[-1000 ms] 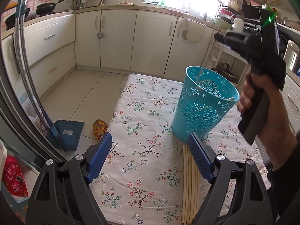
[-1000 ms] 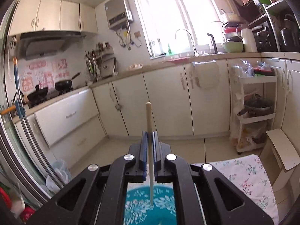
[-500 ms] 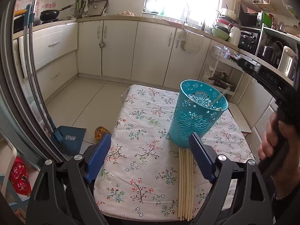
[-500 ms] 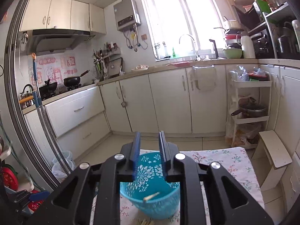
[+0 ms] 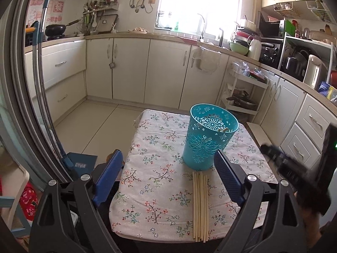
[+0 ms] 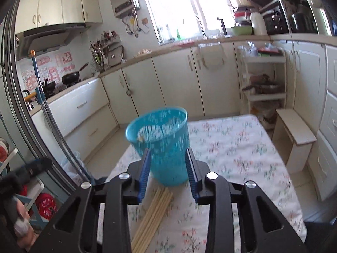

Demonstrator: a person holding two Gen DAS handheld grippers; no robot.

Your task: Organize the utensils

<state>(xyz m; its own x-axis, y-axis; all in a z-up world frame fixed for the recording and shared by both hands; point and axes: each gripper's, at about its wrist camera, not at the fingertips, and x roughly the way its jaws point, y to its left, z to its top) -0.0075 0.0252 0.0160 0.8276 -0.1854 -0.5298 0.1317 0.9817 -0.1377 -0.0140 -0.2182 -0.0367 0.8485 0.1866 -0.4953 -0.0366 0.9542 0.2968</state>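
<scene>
A teal perforated holder [image 5: 207, 140] stands on the floral tablecloth [image 5: 160, 147], with chopstick ends showing inside it. Several wooden chopsticks [image 5: 200, 205] lie side by side just in front of it. My left gripper [image 5: 168, 172] is open and empty, held back above the table's near edge. My right gripper [image 6: 167, 168] is open and empty, above the chopsticks [image 6: 151, 217], with the holder [image 6: 162, 145] seen between its fingers. The right gripper also shows blurred at the right of the left wrist view [image 5: 294, 172].
The small table has floor to its left and far side. A white stool [image 6: 294, 135] stands by its right side, a shelf cart [image 5: 242, 90] beyond. A dustpan [image 5: 81, 162] and mop poles [image 5: 48, 105] stand at the left.
My right gripper let the chopstick drop into the holder, opened wide, then pulled back and down toward the lying chopsticks. My left gripper drew back and up a little.
</scene>
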